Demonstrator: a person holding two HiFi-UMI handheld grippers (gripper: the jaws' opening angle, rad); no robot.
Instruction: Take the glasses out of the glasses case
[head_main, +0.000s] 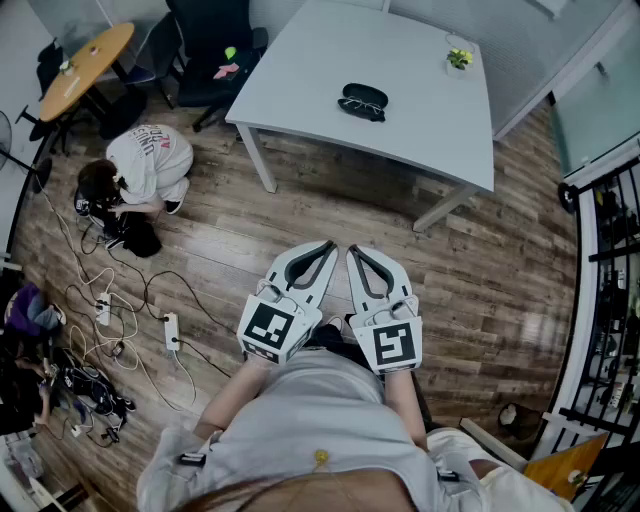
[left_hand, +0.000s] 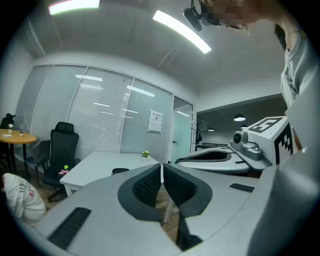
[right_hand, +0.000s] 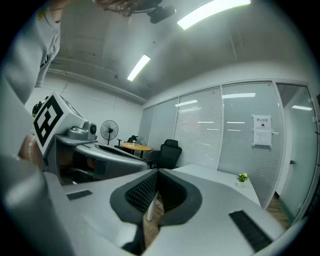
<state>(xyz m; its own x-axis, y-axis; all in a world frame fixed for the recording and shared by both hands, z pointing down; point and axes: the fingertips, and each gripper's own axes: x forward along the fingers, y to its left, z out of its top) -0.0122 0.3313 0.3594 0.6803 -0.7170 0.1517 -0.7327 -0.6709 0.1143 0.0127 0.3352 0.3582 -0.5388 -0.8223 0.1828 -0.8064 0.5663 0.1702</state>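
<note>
A black glasses case (head_main: 362, 101) lies on the white table (head_main: 330, 60), far ahead of me. Dark glasses frames show at its front edge; whether they sit inside it is too small to tell. Both grippers are held close to my body over the wooden floor, well short of the table. My left gripper (head_main: 329, 246) is shut with nothing between its jaws, and so is my right gripper (head_main: 352, 250). In the left gripper view the left gripper (left_hand: 161, 172) points toward the table (left_hand: 100, 162), where the case (left_hand: 120, 171) is a small dark shape. The right gripper (right_hand: 156, 177) also faces the table (right_hand: 220, 177).
A small potted plant (head_main: 459, 59) stands at the table's far right corner. A person (head_main: 140, 165) crouches on the floor at the left among cables and power strips (head_main: 120, 320). A black office chair (head_main: 215, 50) and a round wooden table (head_main: 85, 60) stand beyond. A metal rack (head_main: 610, 290) lines the right side.
</note>
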